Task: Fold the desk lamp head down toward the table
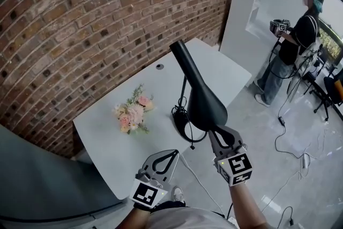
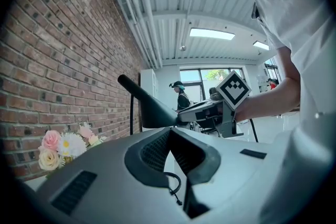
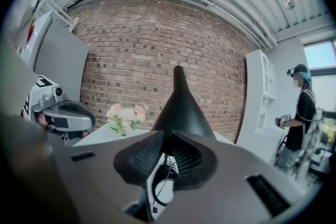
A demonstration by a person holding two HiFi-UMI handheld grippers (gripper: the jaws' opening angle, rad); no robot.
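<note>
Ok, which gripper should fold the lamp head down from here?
Right. The right gripper is clamped on the wide rim of the lamp head, so it can likely swing it down. The left gripper is empty, fingers together, near the table edge, apart from the lamp.

Bright daylight from windows (image 2: pixel 203 75) — soft shadows, sharp centres, fisheye-warped dark corners.

I see a black lamp head (image 1: pixel 202 100), a table (image 1: pixel 107 142) pale grey, perhaps white, flowers (image 1: pixel 132 112) pink and cream, a brick wall (image 1: pixel 80 19) reddish-brown with dark flecks.
</note>
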